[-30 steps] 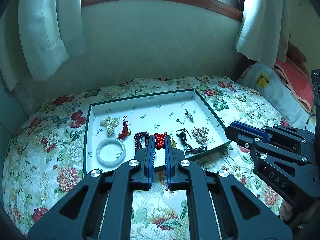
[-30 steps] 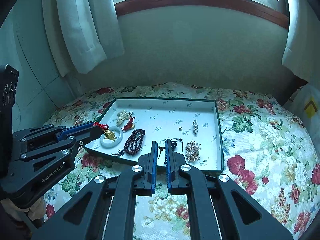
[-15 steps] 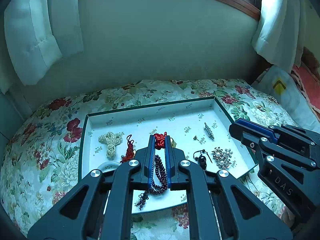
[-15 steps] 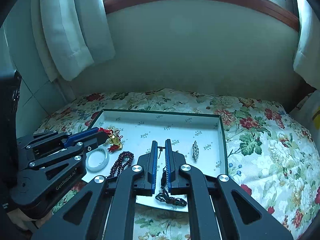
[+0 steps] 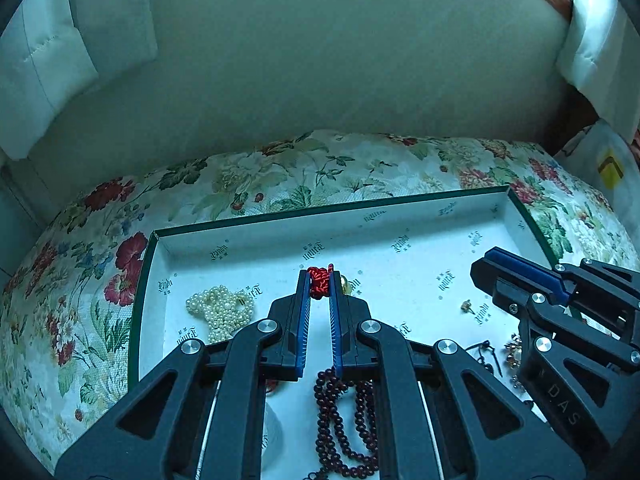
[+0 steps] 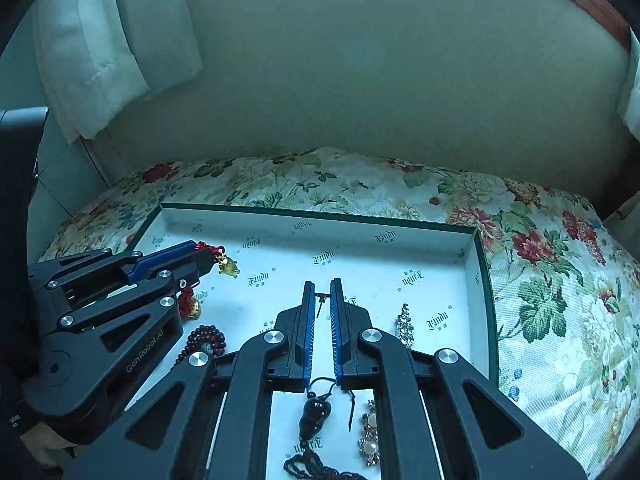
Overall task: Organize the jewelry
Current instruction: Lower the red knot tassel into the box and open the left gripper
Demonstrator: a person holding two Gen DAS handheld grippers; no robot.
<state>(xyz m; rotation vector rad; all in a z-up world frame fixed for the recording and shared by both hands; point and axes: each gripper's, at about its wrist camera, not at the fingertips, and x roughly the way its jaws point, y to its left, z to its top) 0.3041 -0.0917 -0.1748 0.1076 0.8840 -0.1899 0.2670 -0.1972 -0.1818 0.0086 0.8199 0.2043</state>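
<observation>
A white-lined tray with a green rim (image 5: 360, 209) (image 6: 320, 213) lies on the floral bed. My left gripper (image 5: 319, 276) (image 6: 205, 254) hovers over the tray's middle, shut on a red knotted cord (image 5: 319, 283) whose gold charm (image 6: 228, 267) dangles below it. My right gripper (image 6: 322, 286) (image 5: 486, 261) is over the right half, shut on a small thin earring (image 6: 320, 299). In the tray lie a pearl piece (image 5: 224, 310), a dark red bead bracelet (image 5: 344, 412), a stud (image 5: 466, 306), a rhinestone bar (image 6: 405, 326) and a black pendant (image 6: 314, 416).
A second red and gold charm (image 6: 190, 306) and a pearl cluster brooch (image 6: 370, 436) also lie in the tray. The floral bedspread (image 6: 540, 300) surrounds it. A wall rises just behind the bed, with white curtains (image 6: 120, 40) at both sides and a pillow (image 5: 608, 168) at right.
Both grippers have come forward and down, from in front of the tray to over its floor. Each still pinches the same piece. The jewelry in the tray has not moved.
</observation>
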